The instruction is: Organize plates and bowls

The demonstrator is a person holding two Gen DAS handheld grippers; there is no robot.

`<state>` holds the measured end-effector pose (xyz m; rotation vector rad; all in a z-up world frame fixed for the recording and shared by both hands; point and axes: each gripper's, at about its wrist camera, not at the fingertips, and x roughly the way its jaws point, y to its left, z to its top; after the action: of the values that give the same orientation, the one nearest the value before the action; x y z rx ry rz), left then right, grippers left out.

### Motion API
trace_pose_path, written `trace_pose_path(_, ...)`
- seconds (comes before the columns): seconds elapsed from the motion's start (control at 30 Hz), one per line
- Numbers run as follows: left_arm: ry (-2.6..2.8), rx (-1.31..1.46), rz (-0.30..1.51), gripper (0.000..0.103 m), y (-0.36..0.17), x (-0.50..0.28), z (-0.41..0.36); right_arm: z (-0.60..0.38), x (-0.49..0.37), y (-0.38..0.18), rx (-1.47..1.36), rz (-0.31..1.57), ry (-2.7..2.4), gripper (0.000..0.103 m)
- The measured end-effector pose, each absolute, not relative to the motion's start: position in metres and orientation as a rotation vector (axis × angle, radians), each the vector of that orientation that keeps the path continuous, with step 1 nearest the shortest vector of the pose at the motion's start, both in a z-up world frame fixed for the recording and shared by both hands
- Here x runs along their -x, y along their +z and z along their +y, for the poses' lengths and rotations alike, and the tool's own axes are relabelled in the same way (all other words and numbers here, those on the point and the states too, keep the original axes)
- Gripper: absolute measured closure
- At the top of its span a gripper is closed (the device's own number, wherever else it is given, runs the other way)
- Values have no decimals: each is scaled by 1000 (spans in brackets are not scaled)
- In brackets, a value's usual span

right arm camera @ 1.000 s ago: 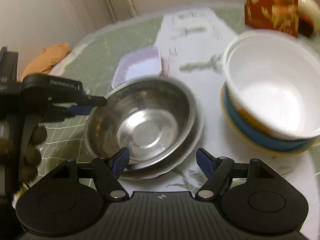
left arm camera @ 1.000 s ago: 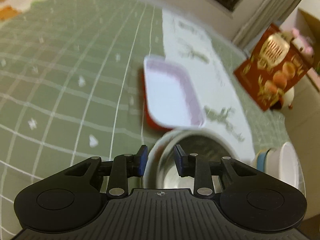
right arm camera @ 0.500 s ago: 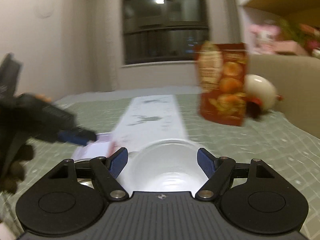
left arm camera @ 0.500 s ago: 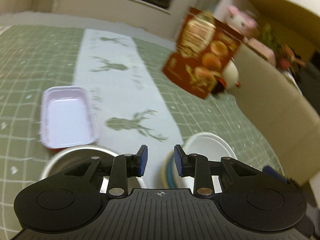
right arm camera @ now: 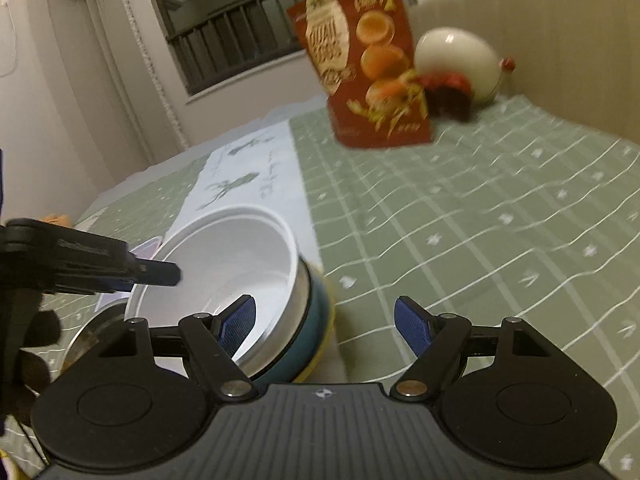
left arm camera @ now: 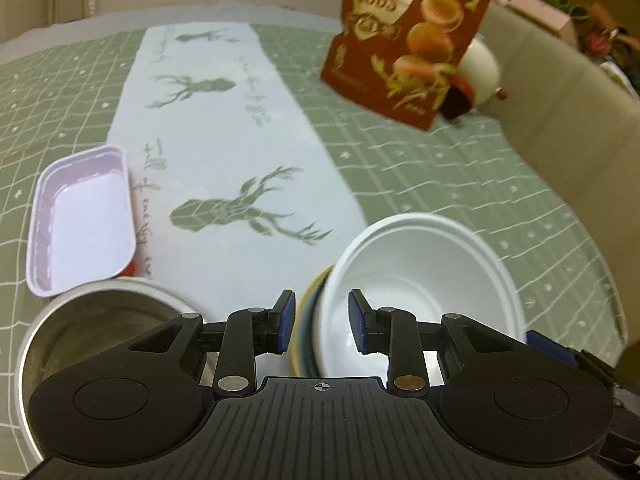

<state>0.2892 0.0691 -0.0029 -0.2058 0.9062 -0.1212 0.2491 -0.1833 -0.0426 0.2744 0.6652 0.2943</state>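
White bowl (left arm camera: 424, 280) sits just beyond the left hand-held gripper (left arm camera: 322, 322), untouched.

Bowls, a tray and a food pouch on a cloth-covered bench.
A bowl (left arm camera: 424, 280) sits nested atop a stack of bowls (right arm camera: 316, 320) near the front edge; a metal bowl (left arm camera: 100, 320) lies left of it, the tray (left arm camera: 80, 220) just behind that, the pouch (left arm camera: 408, 40) toward the far right.

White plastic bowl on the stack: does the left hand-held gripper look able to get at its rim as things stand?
Probably yes. The left hand-held gripper is open with the white plastic bowl's near rim between its fingers, nothing blocking. The right hand-held gripper stays at the bowl's far side.
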Motion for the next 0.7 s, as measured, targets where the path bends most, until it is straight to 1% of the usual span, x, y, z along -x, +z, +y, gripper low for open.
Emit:
trace_pose_path(0.37, -102, 243, 1043, 70, -41, -307, 75, -175, -285, -73, -395, 839, 399, 26)
trace_pose_path(0.7, -154, 281, 1053, 70, -45, -307, 72, -165, -299, -85, -452, 921, 453, 26)
